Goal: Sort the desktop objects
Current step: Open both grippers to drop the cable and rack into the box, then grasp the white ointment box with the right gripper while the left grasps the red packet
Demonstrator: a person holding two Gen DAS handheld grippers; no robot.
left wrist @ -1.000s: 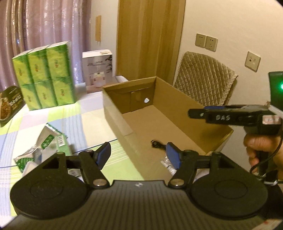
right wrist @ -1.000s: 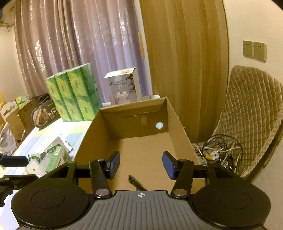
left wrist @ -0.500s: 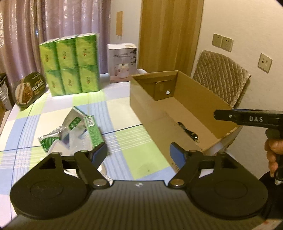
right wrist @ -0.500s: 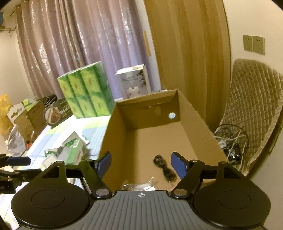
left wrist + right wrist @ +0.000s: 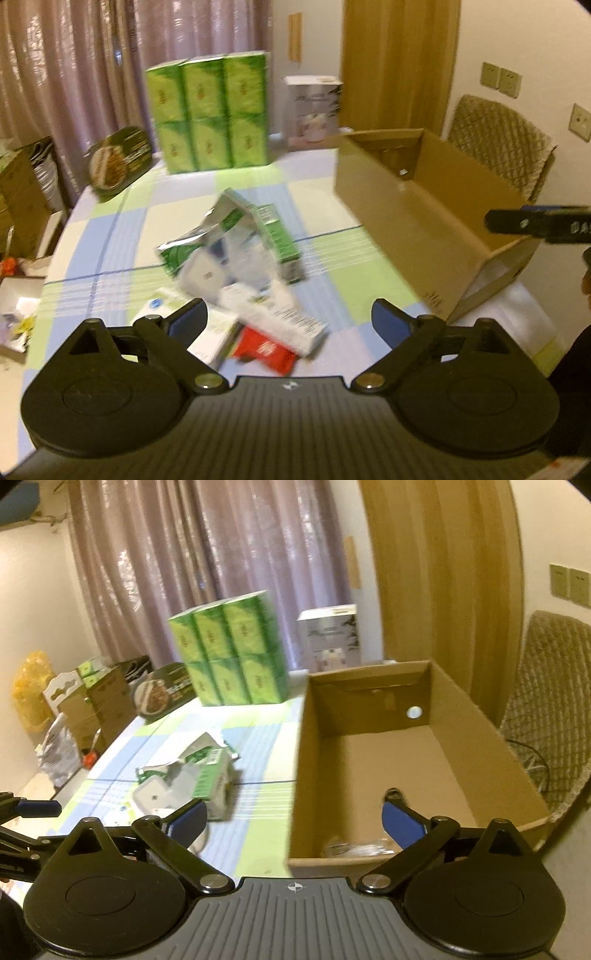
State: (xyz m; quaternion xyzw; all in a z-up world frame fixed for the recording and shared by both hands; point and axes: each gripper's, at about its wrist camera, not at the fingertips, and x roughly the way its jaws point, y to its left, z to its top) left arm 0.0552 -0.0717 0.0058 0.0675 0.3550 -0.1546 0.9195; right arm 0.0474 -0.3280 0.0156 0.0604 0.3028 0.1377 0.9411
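A loose pile of packets lies on the checked tablecloth: a silver-green pouch (image 5: 207,236), a green box (image 5: 277,240), a white carton (image 5: 273,317) and a red packet (image 5: 266,349). My left gripper (image 5: 288,321) hovers over the pile's near end, jaws opening, nothing between them. The open cardboard box (image 5: 424,206) stands to the right. My right gripper (image 5: 293,816) hangs over the box's (image 5: 369,753) near left corner, jaws opening and empty. A black cable (image 5: 393,794) and a clear packet (image 5: 351,849) lie inside. The same pile (image 5: 192,775) shows left of the box.
Stacked green tissue packs (image 5: 207,114), a white appliance carton (image 5: 314,110) and an oval tin (image 5: 118,162) stand at the table's far side. A quilted chair (image 5: 502,144) is behind the box. Cartons and bags (image 5: 88,701) crowd the floor left.
Both grippers have drawn back from the cardboard box and swung left toward the pile on the table. Both pairs of jaws have spread much wider.
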